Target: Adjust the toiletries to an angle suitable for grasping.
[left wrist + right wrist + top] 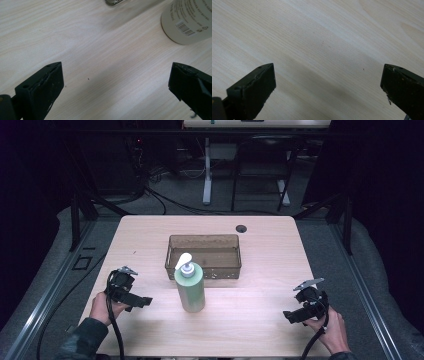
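Note:
A green pump bottle [190, 287] with a white pump head stands upright at the middle of the light wooden table [260, 320]. Just behind it sits a clear brownish rectangular bin [204, 256]. My left gripper [142, 301] is held at the table's left, pointing toward the bottle, jaws wide apart over bare wood. In the left gripper view the bottle's base [187, 22] shows at the upper right, beyond the gripper [116, 82]. My right gripper [290, 316] hovers at the table's right, open over bare wood [328, 82].
A small dark hole [241, 228] lies near the table's far edge. Black frame posts stand at both far corners, and cables run over the grey floor on the left. A desk's legs stand farther back.

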### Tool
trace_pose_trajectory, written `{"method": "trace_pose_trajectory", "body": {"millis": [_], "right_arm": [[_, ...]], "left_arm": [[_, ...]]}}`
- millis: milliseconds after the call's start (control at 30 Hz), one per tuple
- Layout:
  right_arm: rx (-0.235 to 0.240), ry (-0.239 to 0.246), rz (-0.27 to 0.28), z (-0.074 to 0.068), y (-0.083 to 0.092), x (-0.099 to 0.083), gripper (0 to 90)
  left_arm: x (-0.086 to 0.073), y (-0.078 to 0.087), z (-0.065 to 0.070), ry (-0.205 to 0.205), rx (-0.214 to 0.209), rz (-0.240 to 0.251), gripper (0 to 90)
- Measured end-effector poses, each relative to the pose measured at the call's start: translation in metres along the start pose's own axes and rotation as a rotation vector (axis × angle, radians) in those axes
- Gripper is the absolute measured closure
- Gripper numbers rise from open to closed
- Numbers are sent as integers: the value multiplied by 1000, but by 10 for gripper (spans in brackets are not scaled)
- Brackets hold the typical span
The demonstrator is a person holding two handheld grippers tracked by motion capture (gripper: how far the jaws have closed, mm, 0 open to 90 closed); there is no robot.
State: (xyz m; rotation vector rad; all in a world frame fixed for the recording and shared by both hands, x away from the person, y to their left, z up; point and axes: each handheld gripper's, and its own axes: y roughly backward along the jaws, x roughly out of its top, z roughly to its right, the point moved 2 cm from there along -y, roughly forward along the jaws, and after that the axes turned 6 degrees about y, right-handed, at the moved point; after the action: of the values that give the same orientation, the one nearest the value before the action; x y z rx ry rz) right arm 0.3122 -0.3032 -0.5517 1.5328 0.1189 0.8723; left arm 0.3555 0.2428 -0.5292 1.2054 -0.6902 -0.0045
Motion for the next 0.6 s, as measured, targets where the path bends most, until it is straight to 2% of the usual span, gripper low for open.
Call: {"method": "trace_pose_trajectory", "body": {"millis": [300,500,600], "right_arm": [[6,-13,0,1,1,-1,0],[10,-18,-2,1,1,0,0],[10,-8,-12,0,0,0,0]], "left_arm": [[1,7,17,-33,-8,6,2],[2,13,27,-46,-13,29,2],[3,17,37,-68,-22,32,2]]}}
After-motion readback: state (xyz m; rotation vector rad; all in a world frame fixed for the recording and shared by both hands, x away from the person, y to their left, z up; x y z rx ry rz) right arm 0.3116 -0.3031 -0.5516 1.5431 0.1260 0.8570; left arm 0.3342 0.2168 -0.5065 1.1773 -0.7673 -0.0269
